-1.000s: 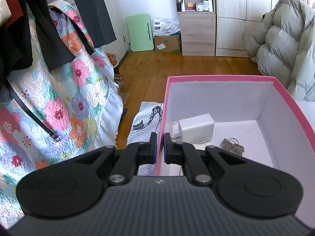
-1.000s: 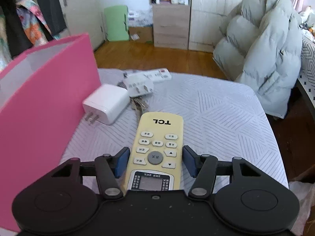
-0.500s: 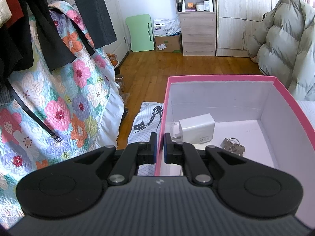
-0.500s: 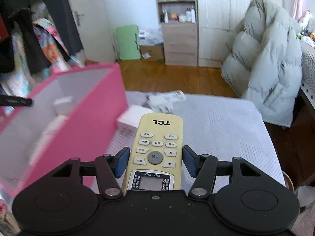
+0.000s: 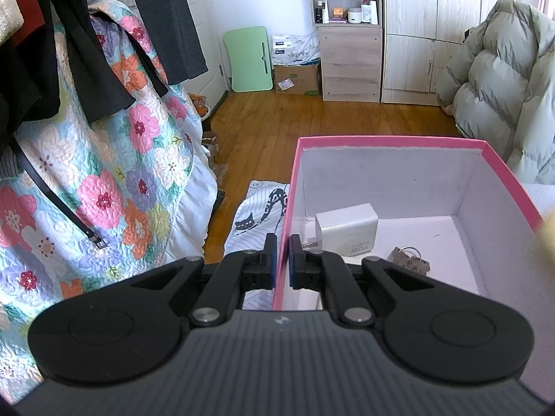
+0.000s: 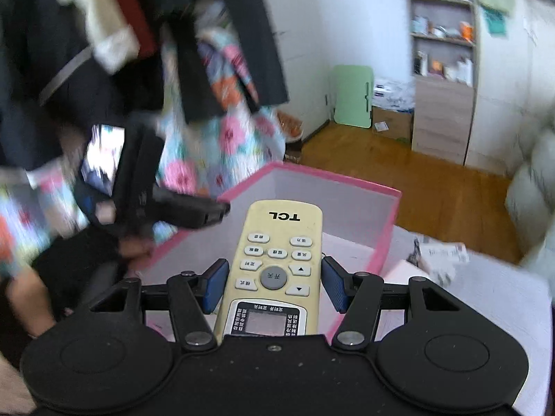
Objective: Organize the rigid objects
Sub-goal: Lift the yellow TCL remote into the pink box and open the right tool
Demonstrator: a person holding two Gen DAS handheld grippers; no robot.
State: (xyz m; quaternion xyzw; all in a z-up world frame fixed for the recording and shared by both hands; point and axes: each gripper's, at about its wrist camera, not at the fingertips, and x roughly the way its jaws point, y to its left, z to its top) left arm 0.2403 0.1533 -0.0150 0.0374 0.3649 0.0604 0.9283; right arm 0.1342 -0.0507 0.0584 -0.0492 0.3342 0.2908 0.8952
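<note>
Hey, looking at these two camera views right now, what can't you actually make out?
- Right view: the lower end of the remote is hidden under the right tongs.
- Right view: the left tongs and hanging clothes are smeared by motion blur.
- Left view: the pink box near corner sits behind the tool body.
- Left view: the charger print and keys are too small to read.

black tool (image 6: 274,279), blue pads (image 6: 215,286), silver screws.

the left claw (image 5: 282,258) pinched the pink box's (image 5: 388,141) left wall; inside lay a white charger (image 5: 347,230) and keys (image 5: 409,260).
</note>
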